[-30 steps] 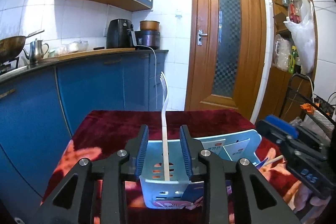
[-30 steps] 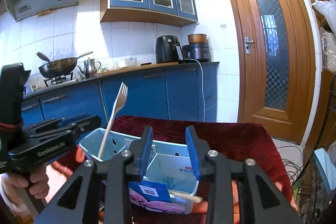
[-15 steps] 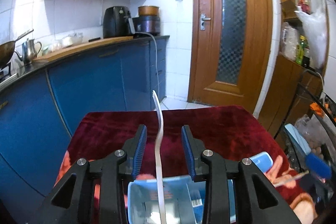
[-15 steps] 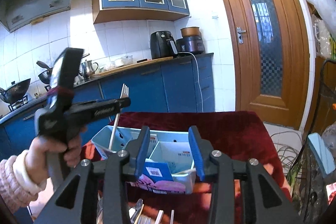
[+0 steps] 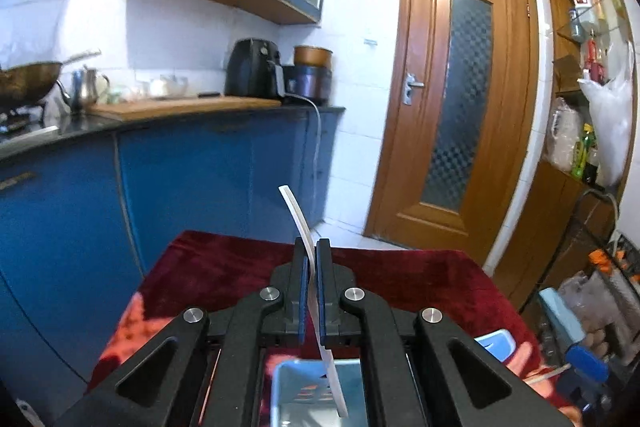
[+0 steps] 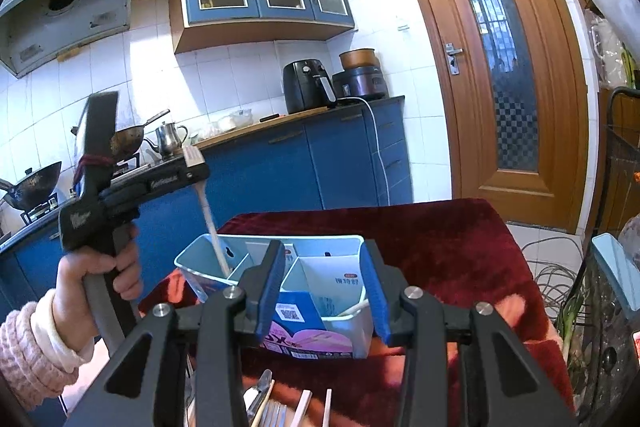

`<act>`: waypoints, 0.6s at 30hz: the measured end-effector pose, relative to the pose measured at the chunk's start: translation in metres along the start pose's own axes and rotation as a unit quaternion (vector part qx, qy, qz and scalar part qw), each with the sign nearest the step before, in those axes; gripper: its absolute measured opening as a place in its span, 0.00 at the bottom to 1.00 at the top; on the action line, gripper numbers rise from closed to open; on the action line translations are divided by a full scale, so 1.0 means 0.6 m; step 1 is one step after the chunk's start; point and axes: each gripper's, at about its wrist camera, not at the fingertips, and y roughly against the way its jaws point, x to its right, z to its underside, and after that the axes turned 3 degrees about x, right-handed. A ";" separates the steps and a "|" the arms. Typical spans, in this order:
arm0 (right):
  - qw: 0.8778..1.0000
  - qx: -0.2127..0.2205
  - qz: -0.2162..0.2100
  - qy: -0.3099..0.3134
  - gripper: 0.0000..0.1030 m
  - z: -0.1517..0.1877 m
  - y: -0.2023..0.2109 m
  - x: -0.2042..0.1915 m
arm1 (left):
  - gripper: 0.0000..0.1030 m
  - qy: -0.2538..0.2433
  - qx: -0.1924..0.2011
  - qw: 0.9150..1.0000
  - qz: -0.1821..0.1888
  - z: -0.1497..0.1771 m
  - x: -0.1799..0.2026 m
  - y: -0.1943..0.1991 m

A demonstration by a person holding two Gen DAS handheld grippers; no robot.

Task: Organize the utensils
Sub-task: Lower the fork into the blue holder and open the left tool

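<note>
— Starting with the biggest thing: what carries it all?
— A table (image 6: 460, 239) under a dark red cloth, with blue kitchen cabinets (image 6: 280, 171) behind it toward eleven o'clock and a wooden door (image 6: 500, 67) toward one o'clock.
— And on the cloth?
— A pale blue organizer (image 6: 344, 327) with several compartments stands near the middle, just ahead of the right tool (image 6: 326, 291). A wooden stick lies in its compartment at about four o'clock.
— How is the right tool set?
— Its blue pads stand partly apart with nothing pinched between them; the organizer only shows through the gap.
— The left tool?
— The left tool (image 5: 311, 267) is clamped tight on a white fork (image 5: 308, 247), gripping its flat handle. In the right wrist view the fork hangs down at a slant, its lower end inside the organizer's compartment at nine o'clock. A hand (image 6: 100, 275) in a pink sleeve holds that tool's grip.
— Anything smaller?
— More utensils (image 6: 276, 407) lie loose on the table at six o'clock, below the right tool.
</note>
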 end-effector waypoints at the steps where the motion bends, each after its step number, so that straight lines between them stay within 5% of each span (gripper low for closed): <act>1: 1.000 -0.001 0.000 0.000 0.41 0.002 0.001 0.000 | 0.03 -0.008 0.004 1.000 -0.003 0.006 0.001 0.005; 7: 1.000 -0.010 0.002 -0.002 0.42 0.005 0.004 -0.002 | 0.06 -0.026 -0.045 0.998 0.029 0.041 -0.001 0.009; 13: 1.000 -0.011 0.004 -0.003 0.42 0.002 0.016 -0.007 | 0.31 -0.032 -0.066 0.997 0.037 0.055 -0.004 0.037; 18: 1.000 -0.018 0.006 0.001 0.42 0.001 0.032 -0.014 | 0.39 -0.023 -0.077 0.996 0.050 0.054 -0.013 0.079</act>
